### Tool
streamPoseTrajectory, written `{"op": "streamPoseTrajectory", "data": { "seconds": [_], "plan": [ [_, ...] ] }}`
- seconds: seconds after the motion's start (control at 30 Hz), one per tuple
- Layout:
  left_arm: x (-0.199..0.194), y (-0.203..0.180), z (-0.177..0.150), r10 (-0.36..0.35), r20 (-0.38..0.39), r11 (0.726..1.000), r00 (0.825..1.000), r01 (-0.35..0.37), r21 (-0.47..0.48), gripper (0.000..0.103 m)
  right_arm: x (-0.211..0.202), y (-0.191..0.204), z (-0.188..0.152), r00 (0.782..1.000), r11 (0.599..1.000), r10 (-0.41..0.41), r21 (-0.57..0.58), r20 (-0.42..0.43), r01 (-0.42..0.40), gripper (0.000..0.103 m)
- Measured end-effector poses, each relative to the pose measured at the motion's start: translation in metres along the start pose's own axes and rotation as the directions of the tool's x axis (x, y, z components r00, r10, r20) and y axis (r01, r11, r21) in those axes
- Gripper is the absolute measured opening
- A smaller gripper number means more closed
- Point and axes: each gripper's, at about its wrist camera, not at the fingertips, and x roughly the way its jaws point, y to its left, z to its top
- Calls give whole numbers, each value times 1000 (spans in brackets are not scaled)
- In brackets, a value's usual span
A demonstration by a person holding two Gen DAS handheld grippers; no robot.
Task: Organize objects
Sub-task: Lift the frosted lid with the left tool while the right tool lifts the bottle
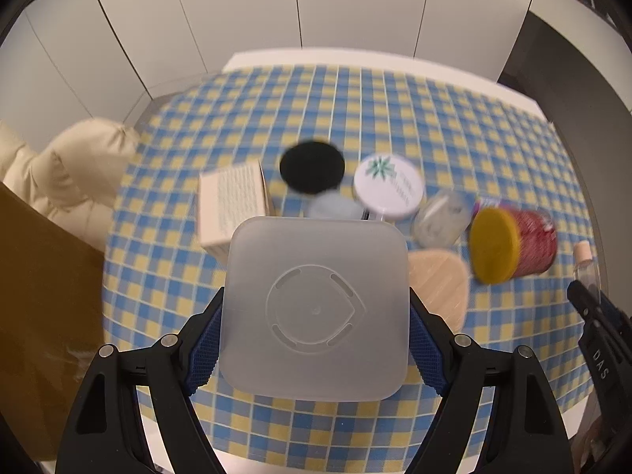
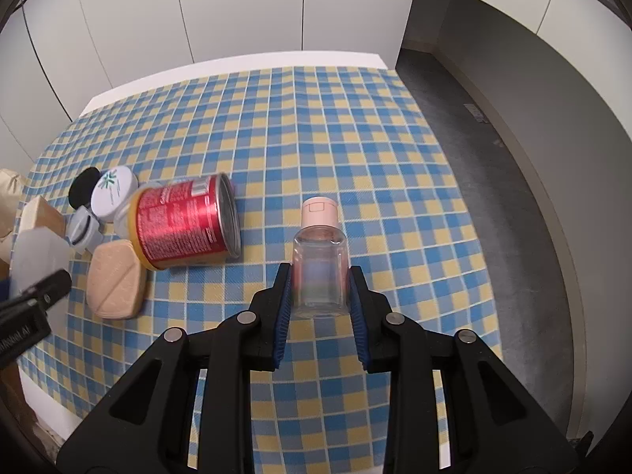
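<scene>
Bottle (image 2: pixel 320 264) sits clamped between your right gripper (image 2: pixel 320 296) pads, cap pointing away along the fingers, above bare checked cloth (image 2: pixel 355 126); your left gripper (image 1: pixel 314 324) grips the frosted square container (image 1: pixel 316 308), nearer the clutter beside the red can (image 2: pixel 185 221).

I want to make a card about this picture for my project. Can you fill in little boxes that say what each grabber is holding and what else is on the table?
left gripper: shut on the frosted plastic container
right gripper: shut on the clear bottle with a pink cap
table cover: blue and yellow checked tablecloth
lying on its side: red can with a yellow lid
beside the can: peach-coloured flat piece
behind the can: white-lidded jar, black round lid
far left: cardboard box
</scene>
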Motion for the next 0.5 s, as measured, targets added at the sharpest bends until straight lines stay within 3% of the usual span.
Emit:
{"op": "streamPoseTrajectory", "data": {
  "seconds": [0.4,0.5],
  "plan": [
    [-55,4,28,-17,34,999,999,18,-29,81,-86,5,51,999,999,-4,-33,51,5,28],
    [-81,4,37,-29,78,999,997,32,-30,81,-110,5,61,997,999,-11,-43,78,14,28]
  ]
}}
